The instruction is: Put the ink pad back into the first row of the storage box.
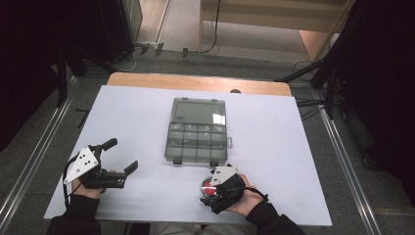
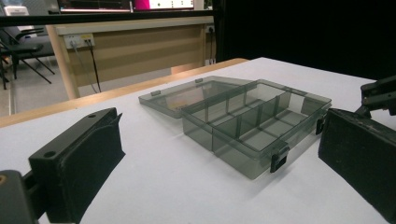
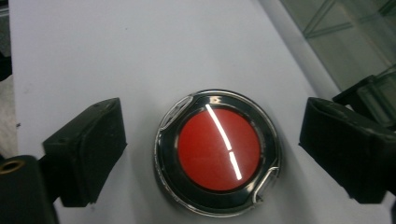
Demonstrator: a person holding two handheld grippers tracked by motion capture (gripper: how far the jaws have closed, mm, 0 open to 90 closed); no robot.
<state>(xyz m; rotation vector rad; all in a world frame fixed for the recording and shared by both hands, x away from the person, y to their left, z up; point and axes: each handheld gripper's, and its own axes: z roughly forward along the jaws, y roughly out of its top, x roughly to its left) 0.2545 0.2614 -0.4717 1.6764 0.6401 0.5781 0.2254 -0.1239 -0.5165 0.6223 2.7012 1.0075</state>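
Observation:
A round red disc in a black and chrome ring (image 3: 218,150) lies flat on the white sheet near the front edge, and it is also seen under the right hand (image 1: 208,188). My right gripper (image 3: 212,121) points down over it, one black jaw on each side, with white sheet showing between the pads and the ring. An open smoky-clear compartment box (image 1: 195,157) sits mid-table, lid laid back. My left gripper (image 1: 122,154) rests at the front left, jaws wide apart and facing the box (image 2: 233,154), nothing between them.
The white sheet (image 1: 132,112) covers a wooden table whose far edge (image 1: 195,82) shows bare. A corner of the box with its black latch (image 3: 359,93) lies close to the right gripper's right jaw. Dark stands and cables ring the table.

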